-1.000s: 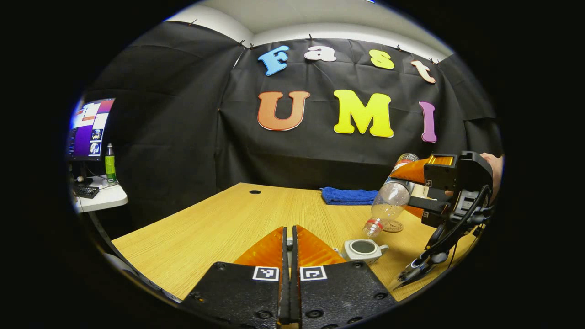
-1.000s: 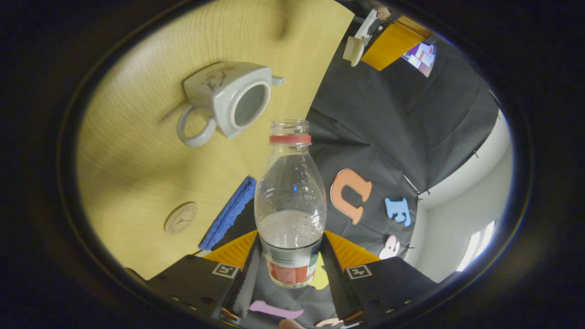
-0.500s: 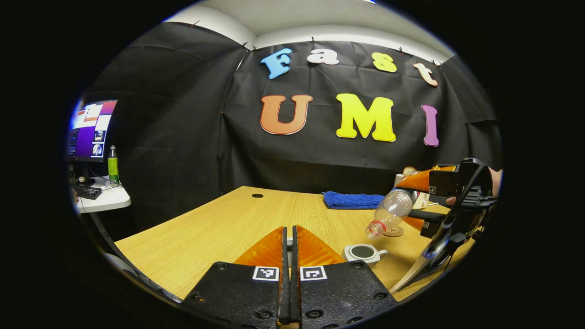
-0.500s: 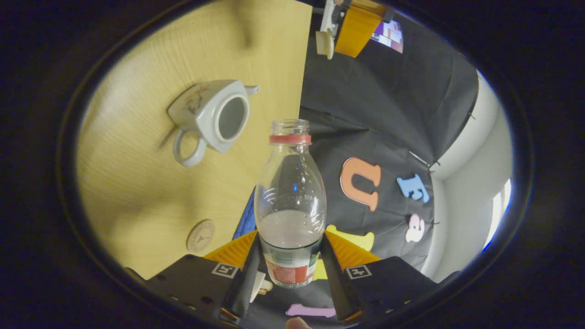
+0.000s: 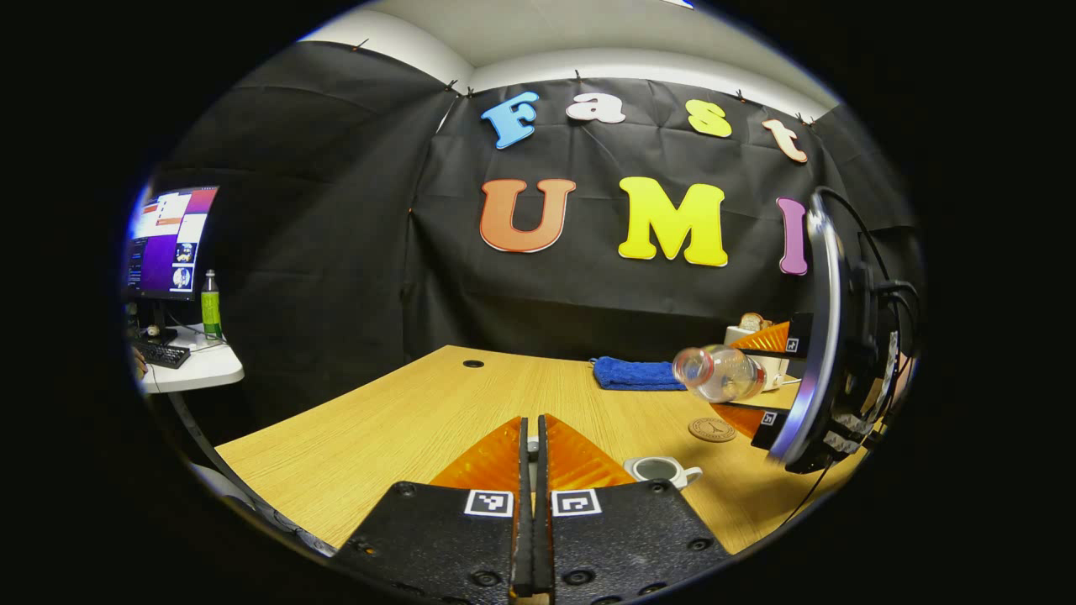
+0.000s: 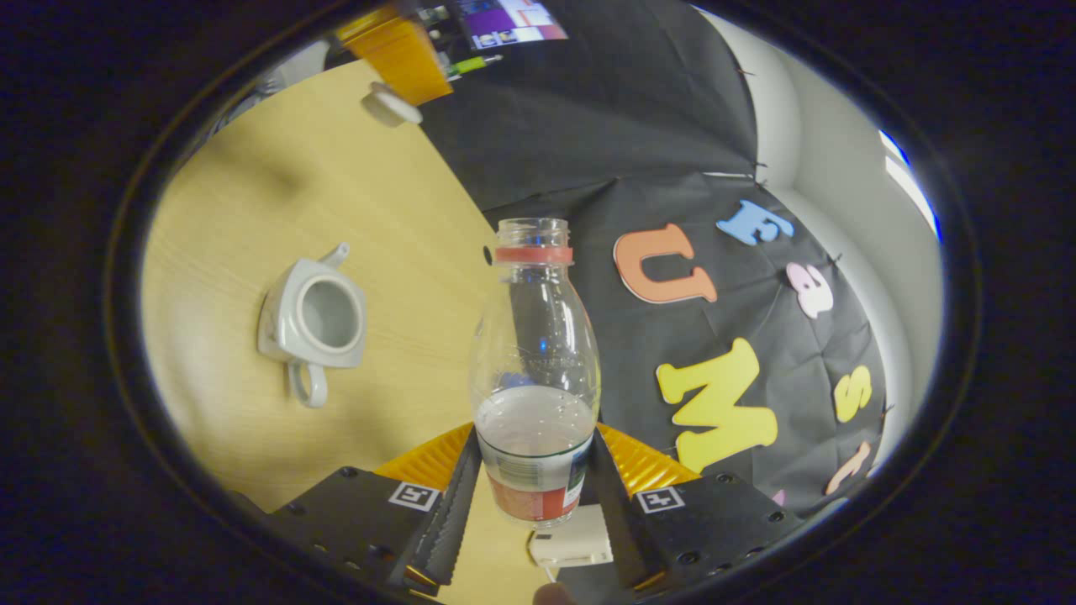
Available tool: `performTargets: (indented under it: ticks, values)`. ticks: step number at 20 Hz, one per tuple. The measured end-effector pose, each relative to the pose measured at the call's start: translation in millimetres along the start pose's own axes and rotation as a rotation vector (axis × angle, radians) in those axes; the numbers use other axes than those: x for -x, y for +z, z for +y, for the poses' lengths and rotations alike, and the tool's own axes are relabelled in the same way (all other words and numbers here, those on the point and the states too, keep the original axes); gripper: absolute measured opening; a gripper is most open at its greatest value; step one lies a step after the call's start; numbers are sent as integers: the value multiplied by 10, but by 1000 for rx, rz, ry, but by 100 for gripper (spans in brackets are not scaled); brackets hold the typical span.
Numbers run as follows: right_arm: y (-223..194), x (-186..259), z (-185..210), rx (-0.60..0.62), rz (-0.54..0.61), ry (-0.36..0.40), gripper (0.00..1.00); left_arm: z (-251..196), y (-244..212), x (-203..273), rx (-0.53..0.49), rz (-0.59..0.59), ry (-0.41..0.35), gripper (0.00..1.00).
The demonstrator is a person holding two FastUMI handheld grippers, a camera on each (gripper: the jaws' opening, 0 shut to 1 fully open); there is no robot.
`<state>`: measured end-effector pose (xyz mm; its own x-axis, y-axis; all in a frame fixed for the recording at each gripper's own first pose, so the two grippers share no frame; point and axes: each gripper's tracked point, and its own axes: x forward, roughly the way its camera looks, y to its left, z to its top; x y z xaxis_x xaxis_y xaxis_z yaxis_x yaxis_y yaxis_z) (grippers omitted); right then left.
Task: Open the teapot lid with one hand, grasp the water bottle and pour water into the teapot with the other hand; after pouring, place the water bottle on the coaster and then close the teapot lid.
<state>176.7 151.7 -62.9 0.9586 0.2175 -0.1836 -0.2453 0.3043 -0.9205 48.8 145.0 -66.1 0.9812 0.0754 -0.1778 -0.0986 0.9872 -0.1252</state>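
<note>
Sideways, water bottle (image 6: 535, 370) between right claw (image 6: 531, 470) fingers.

Open teapot (image 5: 661, 470) on table (image 5: 403, 420), coaster (image 5: 712, 429) beyond, tilted water bottle (image 5: 716, 373) above.

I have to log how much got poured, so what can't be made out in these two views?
- Water level inside the teapot: right gripper view, opening too shadowed; left gripper view, too small.
- Lid: its knob is hidden inside the left gripper's closed fingers.
- Water bottle: base hidden between the right gripper's fingers.
</note>
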Motion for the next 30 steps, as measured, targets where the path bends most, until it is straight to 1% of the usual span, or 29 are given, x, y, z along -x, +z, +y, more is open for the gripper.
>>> performTargets:
  ticks: [5, 7, 10, 12, 13, 16, 18, 22, 25, 29, 30]
  values:
    - [-167, 46, -244, -408, 0, 8, 70, -210, 136, 2, -27, -19, -33, 3]
    - [-319, 29, -387, -570, 0, 4, 71, -281, 157, 1, -36, -23, -41, 3]
    - [-630, -23, -594, -808, 15, -9, 70, -373, 174, 1, -47, -26, -55, 3]
    - [-788, -137, -683, -919, 30, -16, 70, -412, 183, -1, -53, -29, -61, 3]
    - [-809, -186, -736, -972, 19, -12, 70, -414, 187, -1, -57, -30, -60, 3]
    - [-869, -366, -731, -1135, -5, 6, 70, -404, 151, -13, -66, -23, -56, 3]
    - [-929, -478, -671, -1191, -3, 19, 70, -388, 144, -12, -67, -19, -52, 3]
    - [-1090, -653, -413, -1248, 57, 53, 70, -322, 91, -28, -69, -8, -40, 3]
    - [-1194, -757, -239, -1261, 102, 75, 69, -293, 47, -39, -70, 3, -32, 3]
    - [-1227, -796, -101, -1254, 121, 90, 70, -283, 15, -56, -77, 11, -31, 3]
    - [-1226, -806, -62, -1248, 125, 94, 70, -288, 17, -63, -79, 12, -32, 8]
